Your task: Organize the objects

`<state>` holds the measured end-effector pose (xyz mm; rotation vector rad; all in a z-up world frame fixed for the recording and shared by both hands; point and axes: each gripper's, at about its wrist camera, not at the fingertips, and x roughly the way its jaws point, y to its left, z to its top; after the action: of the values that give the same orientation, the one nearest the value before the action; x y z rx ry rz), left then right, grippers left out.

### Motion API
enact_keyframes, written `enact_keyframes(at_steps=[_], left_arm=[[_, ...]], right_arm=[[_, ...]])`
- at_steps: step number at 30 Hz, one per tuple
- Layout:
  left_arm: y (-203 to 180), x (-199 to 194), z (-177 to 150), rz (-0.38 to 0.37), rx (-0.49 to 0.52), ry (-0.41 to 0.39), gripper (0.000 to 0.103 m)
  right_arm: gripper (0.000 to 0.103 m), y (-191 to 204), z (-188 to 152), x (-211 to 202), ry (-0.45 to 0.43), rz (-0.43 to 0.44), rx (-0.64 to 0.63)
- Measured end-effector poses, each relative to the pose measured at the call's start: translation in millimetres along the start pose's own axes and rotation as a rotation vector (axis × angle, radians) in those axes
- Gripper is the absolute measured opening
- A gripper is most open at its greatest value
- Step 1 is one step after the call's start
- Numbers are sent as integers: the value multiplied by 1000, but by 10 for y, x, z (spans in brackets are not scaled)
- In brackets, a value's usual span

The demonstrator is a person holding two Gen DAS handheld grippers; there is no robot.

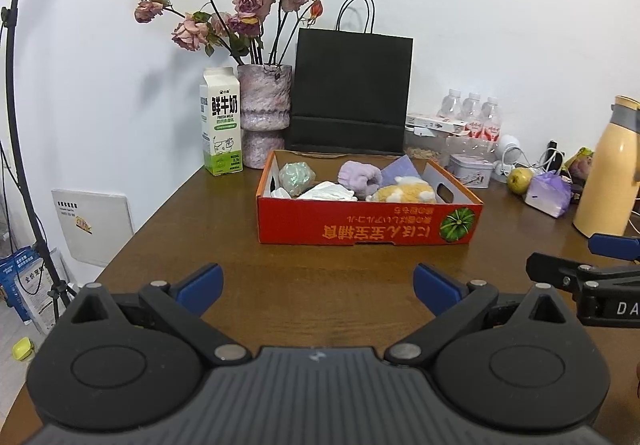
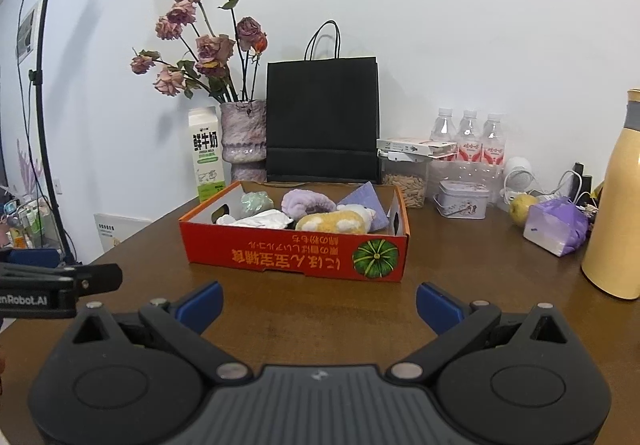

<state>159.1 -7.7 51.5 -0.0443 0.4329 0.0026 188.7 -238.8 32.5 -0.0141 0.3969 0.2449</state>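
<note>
Left wrist view only: a white panel (image 1: 94, 227) is leaning against the wall below the table's left edge, with blue and white bags (image 1: 24, 281) sitting on the floor beside it.
Right wrist view only: a clear jar of pale snacks (image 2: 405, 185) is showing plainly just right of the black paper bag (image 2: 322, 121); cluttered shelving (image 2: 24, 225) is showing at far left.
Red box (image 1: 368, 219): sitting open on the brown table (image 1: 304, 293), far of both tools, holding a purple plush (image 1: 360, 174), a yellow and white plush (image 1: 404, 193), a white crumpled item (image 1: 328, 191) and a pale green ball (image 1: 297, 177).
Left gripper (image 1: 318, 287): hovering level over the near table, its blue pads (image 1: 202, 287) standing wide apart and holding nothing; box straight ahead, well apart.
Right gripper (image 2: 319, 305): hovering level just right of the left one, fingers spread wide, nothing between them; box ahead and slightly left.
Far row: milk carton (image 1: 221, 121), vase of dried roses (image 1: 264, 113), water bottles (image 1: 472, 117).
Right side: tin (image 2: 462, 199), green pear (image 2: 522, 207), purple packet (image 2: 554, 225), yellow flask (image 2: 618, 201).
</note>
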Motion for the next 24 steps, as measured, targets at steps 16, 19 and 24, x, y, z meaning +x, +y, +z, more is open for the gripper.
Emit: enact_keyframes(at_steps=[16,19,24], left_arm=[[58,-271,-118,5,-10,-6,103],[63,-276,-123,5,-12,-6,103],[66,-292,-129,1,-11,-8,103]], right_arm=[[103,70,-115,-324,-1,4,-1],[103,82,-113,-335,-2,4,-4],[103,92,-105,-350,-5,4,-5]])
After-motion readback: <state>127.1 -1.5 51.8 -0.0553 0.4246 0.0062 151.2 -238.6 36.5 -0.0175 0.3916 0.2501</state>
